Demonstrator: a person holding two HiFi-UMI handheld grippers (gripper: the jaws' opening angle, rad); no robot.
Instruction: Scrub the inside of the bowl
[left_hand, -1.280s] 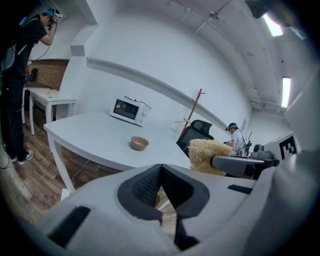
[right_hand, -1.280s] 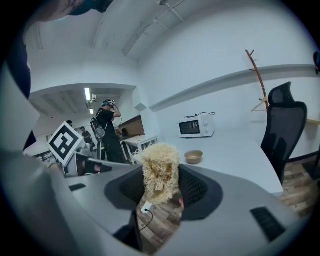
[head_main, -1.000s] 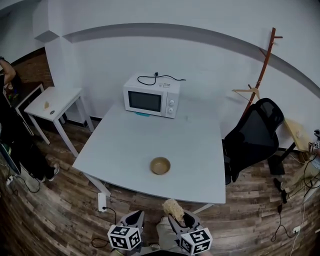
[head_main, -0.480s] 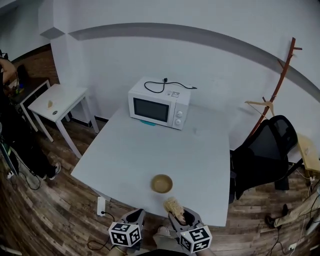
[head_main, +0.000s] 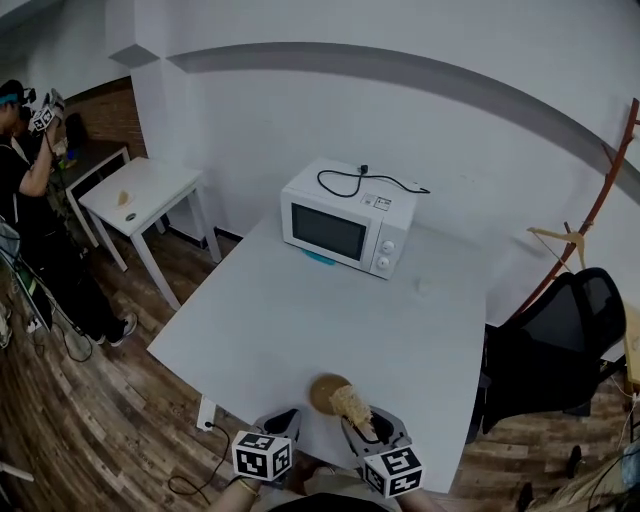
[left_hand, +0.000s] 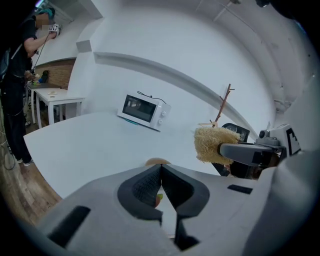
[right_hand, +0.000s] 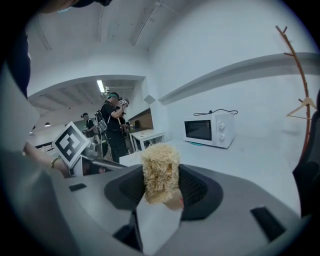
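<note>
Bowl (head_main: 321, 390) single, one loofah scrubber (head_main: 349, 404), one microwave (head_main: 348, 230)

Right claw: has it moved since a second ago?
Yes. The right claw, shut on the scrubber, has come forward toward the bowl: the scrubber now overlaps its right rim, where earlier it hung short of the table edge.

The head camera is looking steeply down from above the near edge of the table (head_main: 300, 300). It is taking in the whole top, the microwave (head_main: 348, 230) at the far side, and the left claw (head_main: 285, 415) and right claw (head_main: 368, 425) at the frame's bottom. Each claw camera is riding just behind its own jaws, facing low across the table toward the microwave. The right one is sitting so near that the scrubber (right_hand: 160, 172) is filling mid-frame. All three views are sharing the table and microwave.
</note>
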